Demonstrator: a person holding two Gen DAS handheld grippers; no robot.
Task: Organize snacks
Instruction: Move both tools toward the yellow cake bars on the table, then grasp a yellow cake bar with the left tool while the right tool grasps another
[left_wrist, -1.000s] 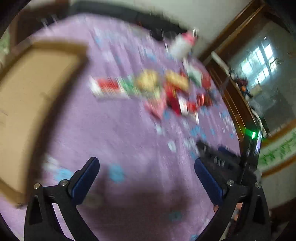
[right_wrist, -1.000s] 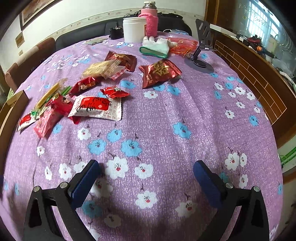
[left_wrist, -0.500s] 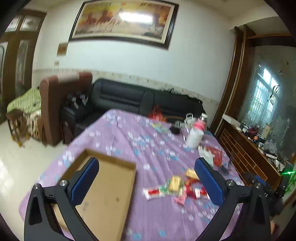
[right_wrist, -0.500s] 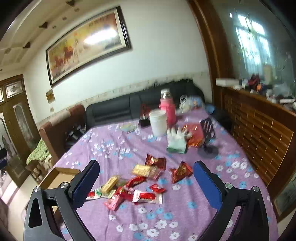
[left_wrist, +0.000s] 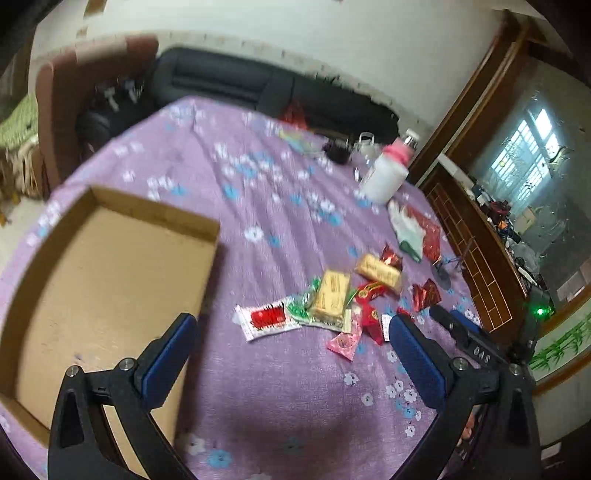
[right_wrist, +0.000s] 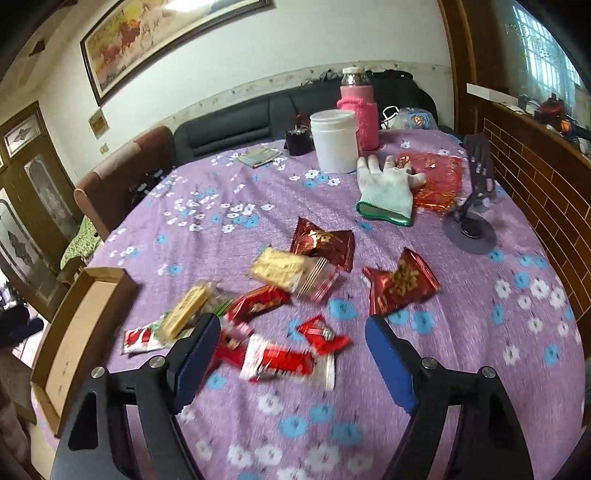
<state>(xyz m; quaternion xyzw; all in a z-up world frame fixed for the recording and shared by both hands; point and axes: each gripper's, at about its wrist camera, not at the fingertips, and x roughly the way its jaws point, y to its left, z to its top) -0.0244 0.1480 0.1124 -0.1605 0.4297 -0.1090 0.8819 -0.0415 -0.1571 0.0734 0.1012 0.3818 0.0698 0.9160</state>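
Note:
Several snack packets lie in a loose pile (left_wrist: 340, 302) on the purple flowered tablecloth, also in the right wrist view (right_wrist: 280, 295). A shallow empty cardboard box (left_wrist: 103, 280) sits left of the pile; its edge shows in the right wrist view (right_wrist: 74, 332). My left gripper (left_wrist: 291, 350) is open and empty, above the cloth between box and pile. My right gripper (right_wrist: 291, 350) is open and empty, just above a white-and-red packet (right_wrist: 291, 362). A dark red packet (right_wrist: 399, 284) lies apart to the right.
At the table's far side stand a white tub (right_wrist: 334, 140), a pink-sleeved bottle (right_wrist: 360, 110), a white glove (right_wrist: 388, 192), a red foil bag (right_wrist: 436, 177) and a phone stand (right_wrist: 472, 214). A black sofa (left_wrist: 258, 88) and a wooden sideboard (right_wrist: 546, 177) flank the table.
Both grippers have tilted back down toward the table after pointing up at the room. The right one now hovers close over the snack pile. Both stay open.

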